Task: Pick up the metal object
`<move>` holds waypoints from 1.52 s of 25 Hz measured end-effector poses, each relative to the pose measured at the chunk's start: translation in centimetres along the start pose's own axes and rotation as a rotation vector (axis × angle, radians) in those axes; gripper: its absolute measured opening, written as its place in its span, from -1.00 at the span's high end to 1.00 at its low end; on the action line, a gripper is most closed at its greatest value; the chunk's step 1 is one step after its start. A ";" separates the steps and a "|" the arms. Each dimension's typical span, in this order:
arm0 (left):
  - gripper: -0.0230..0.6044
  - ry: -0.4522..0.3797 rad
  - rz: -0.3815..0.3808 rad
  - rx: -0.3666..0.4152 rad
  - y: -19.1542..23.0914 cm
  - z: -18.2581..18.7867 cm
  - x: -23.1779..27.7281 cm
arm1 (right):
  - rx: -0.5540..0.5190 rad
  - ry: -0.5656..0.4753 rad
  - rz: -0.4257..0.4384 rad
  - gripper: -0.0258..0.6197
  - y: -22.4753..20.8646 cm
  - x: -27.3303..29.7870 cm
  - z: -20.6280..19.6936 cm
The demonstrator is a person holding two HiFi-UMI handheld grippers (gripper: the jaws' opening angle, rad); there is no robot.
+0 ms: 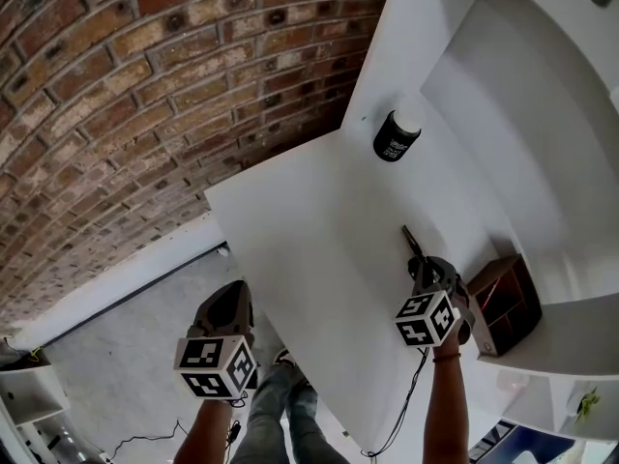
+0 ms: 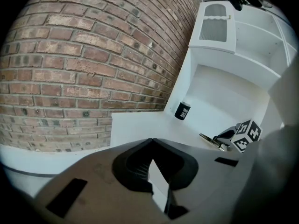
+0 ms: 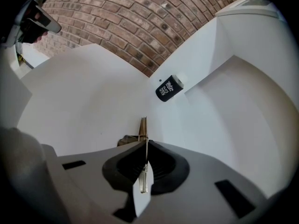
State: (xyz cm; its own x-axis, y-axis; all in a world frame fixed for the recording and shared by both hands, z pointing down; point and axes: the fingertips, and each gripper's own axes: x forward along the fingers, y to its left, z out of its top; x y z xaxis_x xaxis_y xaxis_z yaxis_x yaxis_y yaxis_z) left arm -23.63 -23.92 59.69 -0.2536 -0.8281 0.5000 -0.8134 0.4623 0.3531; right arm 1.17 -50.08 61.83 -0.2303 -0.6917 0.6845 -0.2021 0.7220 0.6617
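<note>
The metal object (image 3: 142, 126) is a thin flat strip. It is pinched edge-on between the jaws of my right gripper (image 3: 145, 143), which is shut on it. Its far end sticks out ahead of the jaws over the white table (image 3: 84, 97). In the head view the strip (image 1: 410, 241) points away from my right gripper (image 1: 420, 263) at the table's right part. The left gripper view shows the strip (image 2: 207, 138) too. My left gripper (image 2: 151, 140) is shut with nothing in it. It hangs at the table's near left edge (image 1: 227, 309), over the floor.
A black bottle (image 1: 395, 136) with a white cap lies at the table's far corner, beside the brick wall (image 1: 145, 75); it also shows (image 3: 168, 88) ahead of the right jaws. A brown wooden box (image 1: 507, 304) sits right of my right gripper. White shelving (image 2: 233, 36) rises behind.
</note>
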 end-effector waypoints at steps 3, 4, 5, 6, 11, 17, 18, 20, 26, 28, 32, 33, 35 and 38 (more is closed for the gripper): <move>0.91 -0.004 -0.005 0.003 -0.4 0.2 0.0 | 0.012 -0.010 0.000 0.90 -0.2 -0.5 0.0; 0.91 -0.006 -0.007 0.004 -0.6 0.3 0.0 | 0.017 -0.015 -0.001 0.90 -0.4 -0.7 0.0; 0.91 -0.008 -0.009 0.006 -0.8 0.4 0.0 | 0.024 -0.021 -0.001 0.90 -0.5 -0.9 0.1; 0.91 -0.009 -0.011 0.008 -1.0 0.5 -0.1 | 0.031 -0.026 -0.002 0.90 -0.7 -1.1 0.1; 0.91 -0.020 -0.021 0.016 -2.0 1.1 -0.5 | 0.060 -0.050 -0.005 0.90 -1.6 -2.4 0.2; 0.91 -0.039 -0.033 0.028 -3.3 2.2 -1.6 | 0.103 -0.085 -0.006 0.90 -2.5 -4.6 0.4; 0.91 -0.042 -0.035 0.031 -3.5 2.4 -1.8 | 0.109 -0.091 -0.006 0.90 -2.6 -5.1 0.4; 0.91 -0.050 -0.040 0.039 -4.1 2.8 -2.2 | 0.121 -0.103 -0.010 0.90 -3.0 -6.0 0.5; 0.91 -0.079 -0.060 0.072 -6.0 4.7 -3.8 | 0.198 -0.159 -0.021 0.90 -4.8 -9.9 0.6; 0.91 -0.089 -0.072 0.086 -6.8 5.4 -4.4 | 0.229 -0.185 -0.029 0.90 -5.5 -11.6 0.7; 0.91 -0.106 -0.113 0.125 -8.9 6.7 -5.5 | 0.296 -0.234 -0.059 0.90 -7.1 -15.2 0.6; 0.91 -0.111 -0.125 0.134 -9.5 7.0 -5.8 | 0.316 -0.246 -0.070 0.90 -7.5 -16.1 0.5; 0.91 -0.121 -0.147 0.148 -10.6 7.7 -6.2 | 0.356 -0.270 -0.095 0.90 -8.2 -17.9 0.3; 0.91 -0.138 -0.184 0.168 -12.5 8.7 -6.6 | 0.424 -0.304 -0.137 0.90 -9.2 -20.5 -0.3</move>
State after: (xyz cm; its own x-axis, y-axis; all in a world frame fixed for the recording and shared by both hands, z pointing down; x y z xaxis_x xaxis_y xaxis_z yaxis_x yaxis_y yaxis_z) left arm -16.36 -26.97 45.10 -0.1533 -0.9338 0.3234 -0.9248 0.2508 0.2859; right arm 8.03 -42.58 41.79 -0.4273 -0.7901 0.4395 -0.6019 0.6113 0.5138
